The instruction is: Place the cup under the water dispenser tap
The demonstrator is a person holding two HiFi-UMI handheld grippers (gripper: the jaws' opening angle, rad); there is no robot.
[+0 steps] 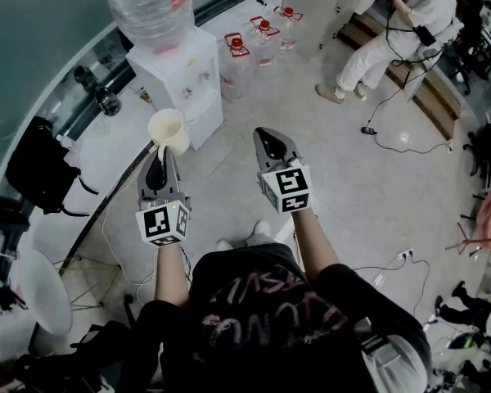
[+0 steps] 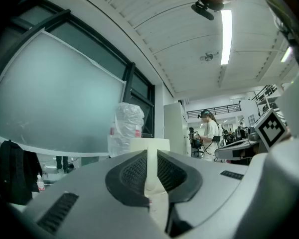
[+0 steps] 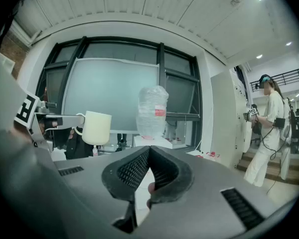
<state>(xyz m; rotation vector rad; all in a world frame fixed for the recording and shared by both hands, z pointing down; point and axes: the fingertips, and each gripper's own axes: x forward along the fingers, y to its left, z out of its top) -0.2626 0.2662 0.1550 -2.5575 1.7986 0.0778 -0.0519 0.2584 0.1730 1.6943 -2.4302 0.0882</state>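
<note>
Item: cup, handle clamped in left gripper; right gripper clenched, empty. Handling: hold cup upright, advance level toward water dispenser, under tap.

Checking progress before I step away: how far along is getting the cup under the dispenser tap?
Done: the left gripper has the cup by its handle. In hand: cup held up, short of the water dispenser. Left: set it in place there.
</note>
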